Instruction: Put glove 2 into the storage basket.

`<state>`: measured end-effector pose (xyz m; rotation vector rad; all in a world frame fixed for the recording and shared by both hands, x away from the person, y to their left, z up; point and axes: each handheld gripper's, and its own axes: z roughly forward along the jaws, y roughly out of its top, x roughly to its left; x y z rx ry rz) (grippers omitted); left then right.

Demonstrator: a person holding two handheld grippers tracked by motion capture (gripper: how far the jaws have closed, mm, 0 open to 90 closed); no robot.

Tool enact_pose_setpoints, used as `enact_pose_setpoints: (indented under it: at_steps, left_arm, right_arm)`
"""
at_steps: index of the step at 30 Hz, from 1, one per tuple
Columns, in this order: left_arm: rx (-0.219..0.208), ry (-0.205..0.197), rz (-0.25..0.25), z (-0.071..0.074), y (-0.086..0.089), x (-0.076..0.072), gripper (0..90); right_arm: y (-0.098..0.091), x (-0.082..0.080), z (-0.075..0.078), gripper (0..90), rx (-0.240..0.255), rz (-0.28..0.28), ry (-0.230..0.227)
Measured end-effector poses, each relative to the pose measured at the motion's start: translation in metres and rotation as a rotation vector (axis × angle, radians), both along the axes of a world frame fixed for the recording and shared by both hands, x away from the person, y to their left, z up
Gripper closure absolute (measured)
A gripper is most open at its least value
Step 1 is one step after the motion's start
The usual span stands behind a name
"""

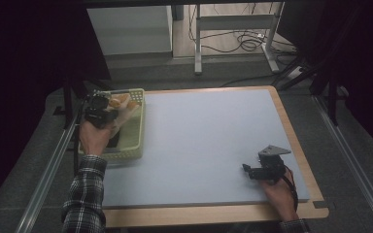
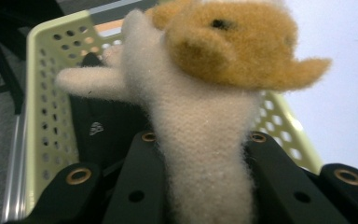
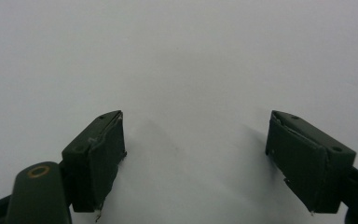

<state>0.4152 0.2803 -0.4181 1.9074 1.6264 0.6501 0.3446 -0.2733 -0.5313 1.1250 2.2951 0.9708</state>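
Note:
A plush toy (image 2: 200, 116) with a cream body and a tan head sticks up between the jaws of my left gripper (image 2: 200, 140), which is shut on its body. In the high view this gripper (image 1: 110, 110) holds the toy (image 1: 120, 103) over the far end of a pale yellow-green perforated basket (image 1: 126, 153) at the table's left edge. My right gripper (image 1: 246, 170) rests low over the mat near the front right. In its own view the jaws of the right gripper (image 3: 196, 140) stand wide apart with nothing between them.
A dark object (image 2: 105, 123) with a small white mark lies inside the basket (image 2: 42, 93). A pale blue-grey mat (image 1: 199, 136) covers the wooden table. Metal rails run along both sides, and a desk frame with cables stands on the floor beyond.

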Motion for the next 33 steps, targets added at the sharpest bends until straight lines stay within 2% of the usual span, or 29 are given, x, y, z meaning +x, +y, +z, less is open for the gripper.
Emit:
enact_pose_setpoints:
  at_steps: [1, 2, 4, 11, 12, 13, 15, 17, 19, 20, 21, 22, 23, 24, 26, 27, 29, 32, 33]
  left_arm:
    - [-0.018, -0.006, 0.005, -0.003, 0.003, 0.002, 78.3]
    - [-0.024, 0.007, 0.014, -0.010, 0.005, 0.008, 78.3]
    - [-0.034, 0.009, 0.017, -0.014, 0.005, 0.011, 78.3]
    - [-0.096, 0.001, 0.020, -0.033, -0.007, 0.030, 78.1]
    - [-0.090, 0.020, 0.020, -0.040, -0.011, 0.034, 77.7]
    - [-0.090, 0.020, 0.020, -0.040, -0.011, 0.034, 77.4]
    - [-0.074, 0.063, 0.013, -0.048, -0.014, 0.039, 76.8]
    - [-0.082, 0.119, 0.000, -0.057, -0.016, 0.044, 74.9]
    - [-0.071, 0.182, -0.018, -0.064, -0.017, 0.048, 59.6]
    - [-0.072, 0.235, -0.027, -0.070, -0.016, 0.051, 50.5]
    - [-0.072, 0.235, -0.027, -0.070, -0.016, 0.051, 41.0]
    - [-0.082, 0.263, -0.032, -0.072, -0.015, 0.053, 41.0]
    - [-0.088, 0.281, -0.044, -0.074, -0.014, 0.053, 32.7]
    - [-0.080, 0.293, -0.052, -0.073, -0.014, 0.052, 18.6]
    - [-0.078, 0.286, -0.054, -0.070, -0.014, 0.050, 11.6]
    - [-0.073, 0.277, -0.065, -0.066, -0.013, 0.047, 11.6]
    - [-0.077, 0.234, -0.086, -0.054, -0.010, 0.039, 9.7]
    - [-0.090, 0.206, -0.093, -0.047, -0.006, 0.035, 14.0]
    - [-0.096, 0.202, -0.097, -0.046, -0.005, 0.034, 21.5]
  right_arm:
    - [0.000, 0.000, 0.000, 19.1, 0.000, 0.000, 0.000]
    - [0.000, 0.000, 0.000, 19.1, 0.000, 0.000, 0.000]
    - [0.000, 0.000, 0.000, 19.1, 0.000, 0.000, 0.000]
    - [0.000, 0.000, 0.000, 19.1, 0.001, 0.001, -0.002]
    - [0.000, 0.000, 0.000, 19.1, 0.001, 0.000, -0.001]
    - [0.000, 0.000, 0.000, 19.1, 0.001, 0.000, -0.001]
    - [0.000, 0.000, 0.000, 19.1, 0.002, 0.000, -0.001]
    - [0.000, 0.000, 0.000, 19.1, 0.001, 0.000, -0.001]
    - [0.000, 0.000, 0.000, 19.0, 0.001, 0.001, -0.001]
    - [0.000, 0.000, 0.000, 19.1, 0.001, 0.000, -0.001]
    - [0.000, 0.000, 0.000, 19.1, 0.001, 0.000, -0.001]
    - [0.000, 0.000, 0.000, 19.1, 0.000, 0.001, -0.002]
    - [0.000, 0.000, 0.000, 19.1, 0.001, 0.001, -0.001]
    - [0.000, 0.000, 0.000, 19.1, 0.002, 0.001, -0.001]
    - [0.000, 0.000, 0.000, 19.1, 0.000, 0.001, -0.001]
    - [0.000, 0.000, 0.000, 19.1, 0.001, 0.000, 0.000]
    - [0.000, 0.000, 0.000, 19.1, 0.000, 0.001, -0.001]
    - [0.000, 0.000, 0.000, 19.1, 0.000, 0.000, 0.000]
    - [0.000, 0.000, 0.000, 19.1, 0.000, 0.000, 0.000]
